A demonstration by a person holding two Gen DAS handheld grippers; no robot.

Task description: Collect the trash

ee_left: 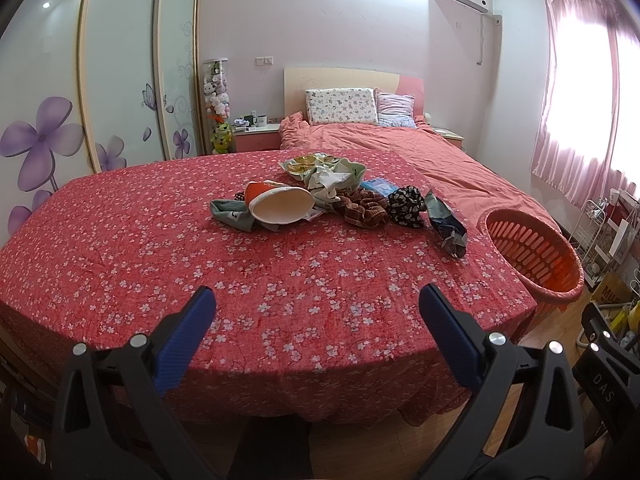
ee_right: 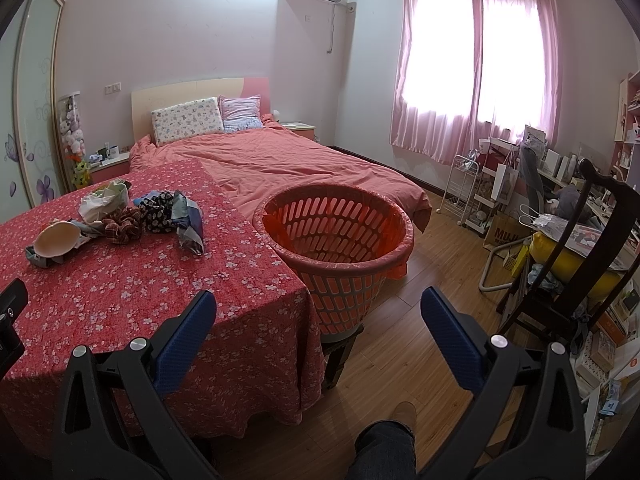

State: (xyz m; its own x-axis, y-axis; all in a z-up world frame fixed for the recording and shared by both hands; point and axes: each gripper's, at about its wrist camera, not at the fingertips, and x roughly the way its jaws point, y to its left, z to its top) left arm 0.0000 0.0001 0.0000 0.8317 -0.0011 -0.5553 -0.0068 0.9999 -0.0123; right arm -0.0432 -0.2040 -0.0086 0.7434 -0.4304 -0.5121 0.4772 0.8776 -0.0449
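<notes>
Orange basket (ee_right: pixel 340 236) beside table (ee_right: pixel 120 288), trash pile (ee_right: pixel 120 216)

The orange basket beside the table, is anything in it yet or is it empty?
Empty, as far as it shows: the orange basket reveals only bare slotted walls inside, and the trash pile lies on the table. Its bottom is hidden.

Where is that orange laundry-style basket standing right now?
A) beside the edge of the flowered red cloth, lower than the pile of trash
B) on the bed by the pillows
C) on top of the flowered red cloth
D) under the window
A: the orange basket stands off the flowered red cloth, against its edge, empty.
</notes>
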